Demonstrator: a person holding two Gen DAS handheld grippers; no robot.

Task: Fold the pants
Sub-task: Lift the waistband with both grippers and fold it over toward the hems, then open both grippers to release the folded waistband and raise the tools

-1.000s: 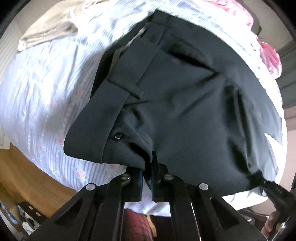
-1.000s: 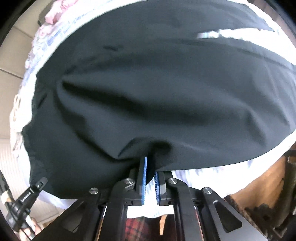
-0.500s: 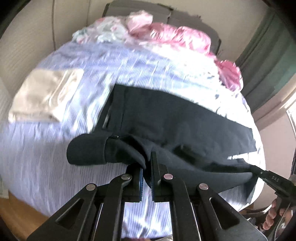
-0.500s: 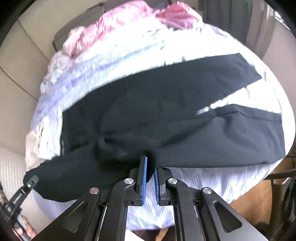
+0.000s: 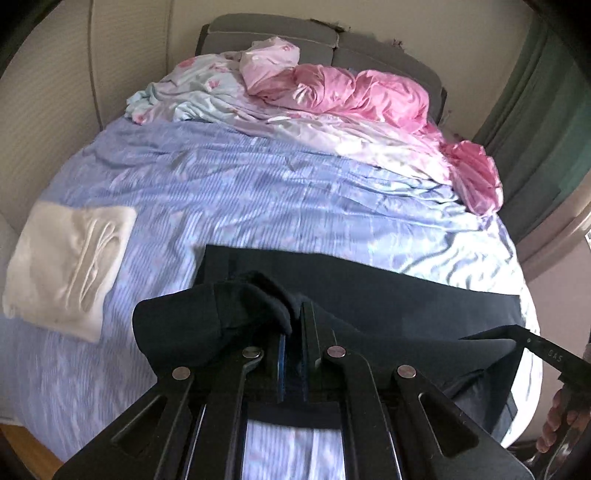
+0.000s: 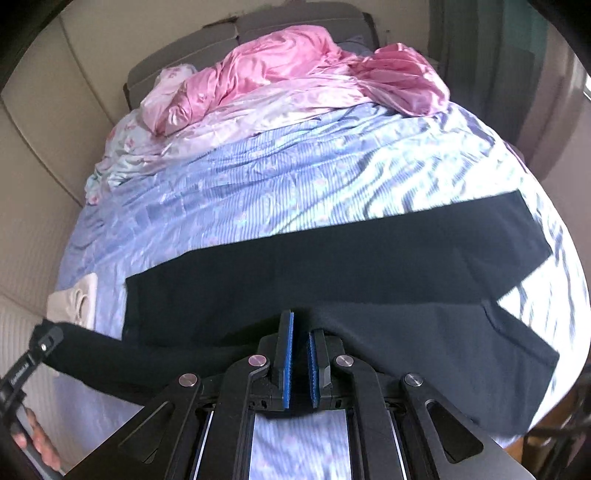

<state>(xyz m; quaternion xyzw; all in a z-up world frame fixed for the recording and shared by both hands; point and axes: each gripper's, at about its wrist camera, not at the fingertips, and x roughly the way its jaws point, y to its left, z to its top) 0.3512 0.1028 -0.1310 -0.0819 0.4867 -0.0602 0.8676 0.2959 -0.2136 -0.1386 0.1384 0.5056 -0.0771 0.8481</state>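
Pants (image 5: pixel 388 295), plain black, lie across the near part of a bed (image 5: pixel 258 192) covered in a blue striped sheet, with the waist end at the left and the legs running to the right. In the right wrist view the two legs (image 6: pixel 369 258) part at the far right, leaving a wedge of sheet between the hems. The near edge is lifted off the sheet at two spots. The left gripper (image 5: pixel 293 347) has its jaws clenched on a bunched fold of the waist, which humps up and hides the cloth just behind it. The right gripper (image 6: pixel 300 360) pinches the near leg's edge between its blue pads (image 6: pixel 287 354), the cloth draped over the right one. To the left of the waist lies a folded white cloth (image 5: pixel 70 269), close but apart. Crumpled pink bedding (image 5: pixel 354 92) is heaped at the head, against a grey headboard (image 5: pixel 269 31).
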